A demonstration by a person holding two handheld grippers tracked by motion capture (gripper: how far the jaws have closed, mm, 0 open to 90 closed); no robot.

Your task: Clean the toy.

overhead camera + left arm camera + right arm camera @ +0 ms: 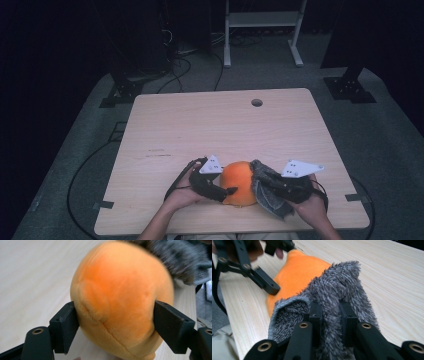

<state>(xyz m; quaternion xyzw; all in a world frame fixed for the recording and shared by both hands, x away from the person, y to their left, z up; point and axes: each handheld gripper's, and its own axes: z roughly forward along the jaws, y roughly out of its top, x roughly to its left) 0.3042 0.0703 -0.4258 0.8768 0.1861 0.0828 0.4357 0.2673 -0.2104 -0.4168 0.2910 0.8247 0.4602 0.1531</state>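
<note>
While I watch from the high view, both hands sit at the near edge of the table [220, 125], and my notes run as follows.

Orange plush: the orange plush toy [238, 183] rests on the wood near the front edge, between my two grippers; in the left gripper view it bulges up close [120, 297], with a stitched seam running down its face.

Left gripper: the left gripper [226, 191] comes in from the left side of the toy, and I see both black pads pressed into the plush, one on each flank, so it is clamped on the toy at a medium spread. In the right gripper view it shows at the upper left [277, 267], with one jaw tip touching the orange fabric.

Right gripper: the right gripper [265, 185] has its jaws drawn narrow, pinching a fold of the grey cloth [337, 295] between them.

Grey cloth: fluffy and dark grey, it is draped against the right side of the toy, touching it, and hangs down over the gripper toward the table's front edge [270, 192].

Left hand: my left hand [184, 192] grips the tool's handle just left of the toy.
</note>
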